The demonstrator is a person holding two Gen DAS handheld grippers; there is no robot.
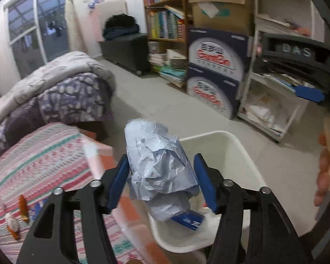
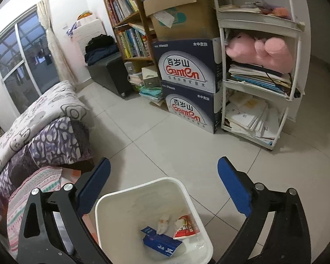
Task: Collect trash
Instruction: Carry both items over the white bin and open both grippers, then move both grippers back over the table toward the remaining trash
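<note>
The left claw (image 1: 161,181) is clamped on a crumpled pale grey paper wad (image 1: 158,165), held just above the white plastic trash bin (image 1: 235,147) beside the bed. The right claw (image 2: 163,189) hangs over that bin (image 2: 142,189), fingers apart, gripping nothing; a blue carton (image 2: 160,243) lies inside

Both tongs (image 1: 161,181) (image 2: 163,189) have black arms, silver screws, blue pads.

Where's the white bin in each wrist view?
Left wrist: white bin lower centre-right, partly hidden behind the crumpled paper held in the left gripper.
Right wrist: white bin bottom centre, seen from above, between the fingers of the open right gripper.
Shared landmark: the blue box inside the bin.
</note>
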